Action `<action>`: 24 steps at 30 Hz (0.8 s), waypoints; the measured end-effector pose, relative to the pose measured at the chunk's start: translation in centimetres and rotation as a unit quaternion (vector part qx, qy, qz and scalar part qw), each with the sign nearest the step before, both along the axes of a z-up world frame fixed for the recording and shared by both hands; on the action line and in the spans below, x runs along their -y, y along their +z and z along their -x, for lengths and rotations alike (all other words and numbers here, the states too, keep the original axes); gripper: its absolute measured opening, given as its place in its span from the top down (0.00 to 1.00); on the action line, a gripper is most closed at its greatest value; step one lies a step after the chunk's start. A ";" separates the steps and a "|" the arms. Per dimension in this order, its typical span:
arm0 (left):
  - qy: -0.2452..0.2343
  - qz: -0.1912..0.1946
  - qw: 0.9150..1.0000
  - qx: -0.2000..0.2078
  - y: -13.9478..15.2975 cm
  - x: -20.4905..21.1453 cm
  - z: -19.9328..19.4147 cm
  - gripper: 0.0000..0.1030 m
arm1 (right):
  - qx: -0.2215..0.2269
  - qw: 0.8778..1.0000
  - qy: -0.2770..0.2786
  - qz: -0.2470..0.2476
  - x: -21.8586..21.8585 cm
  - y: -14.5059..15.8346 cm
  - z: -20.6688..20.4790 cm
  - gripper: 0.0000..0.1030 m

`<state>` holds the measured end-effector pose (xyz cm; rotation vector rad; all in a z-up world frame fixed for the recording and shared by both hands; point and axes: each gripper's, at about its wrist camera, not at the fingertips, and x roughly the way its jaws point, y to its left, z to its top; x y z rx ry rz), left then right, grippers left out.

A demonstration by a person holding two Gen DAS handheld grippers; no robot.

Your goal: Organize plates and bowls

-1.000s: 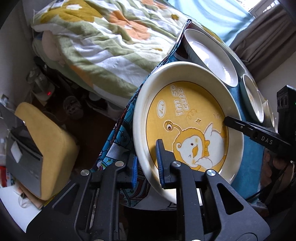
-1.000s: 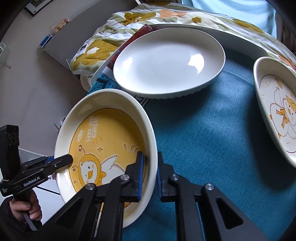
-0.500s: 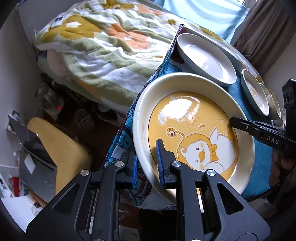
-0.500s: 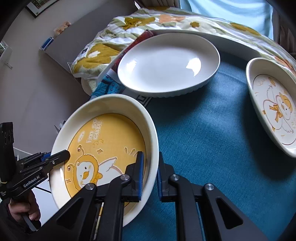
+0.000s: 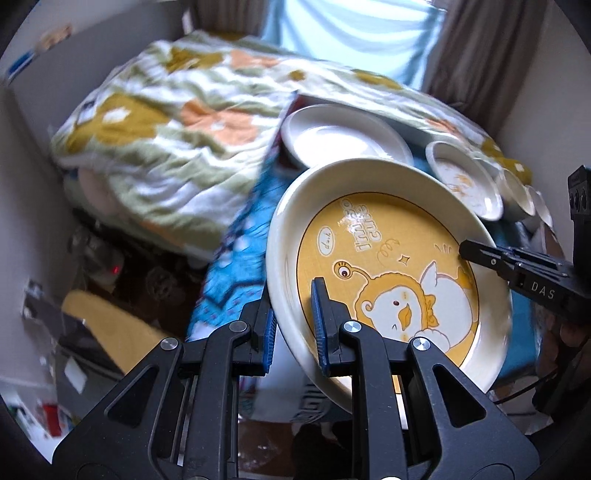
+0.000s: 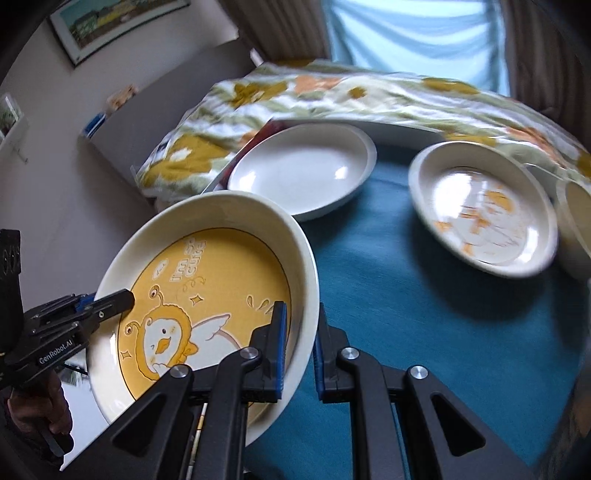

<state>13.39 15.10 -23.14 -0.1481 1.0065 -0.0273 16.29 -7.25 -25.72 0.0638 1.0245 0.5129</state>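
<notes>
A large yellow duck plate [image 5: 391, 258] [image 6: 207, 288] with a white rim hangs tilted in the air at the table's near left corner. My left gripper [image 5: 293, 325] is shut on its left rim. My right gripper [image 6: 299, 343] is shut on its right rim. A plain white plate [image 6: 303, 173] [image 5: 343, 134] lies beyond it on the teal cloth. A white duck plate [image 6: 484, 214] [image 5: 463, 177] lies to the right. Small bowls [image 5: 517, 188] stand further right, one at the edge of the right wrist view [image 6: 576, 221].
The table wears a teal cloth [image 6: 424, 314]. A flowered quilt [image 5: 173, 140] on a bed lies behind and left of the table. A yellow cushioned seat [image 5: 107, 328] and clutter sit on the floor at the left. Curtains [image 6: 413, 33] hang behind.
Both grippers have lifted the yellow plate higher and tilted it, still holding its two rims. The views swung upward, showing more of the bed and curtains.
</notes>
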 end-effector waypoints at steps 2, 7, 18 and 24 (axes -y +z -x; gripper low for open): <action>-0.026 -0.001 1.000 0.007 0.8 1.8 -0.5 0.85 | 0.005 1.000 -0.023 -0.003 1.6 0.6 0.8 0.88; -0.089 0.003 0.996 0.014 1.7 7.0 -1.3 0.85 | 0.021 0.996 -0.085 0.010 6.5 2.1 3.3 0.88; -0.202 0.020 0.979 -0.004 -1.3 20.0 -1.4 0.85 | 0.014 0.981 -0.189 0.042 17.9 0.8 7.6 0.88; -0.218 0.016 0.976 -0.006 -4.3 23.5 -1.9 0.85 | 0.013 0.978 -0.202 0.046 21.9 -2.1 8.1 0.88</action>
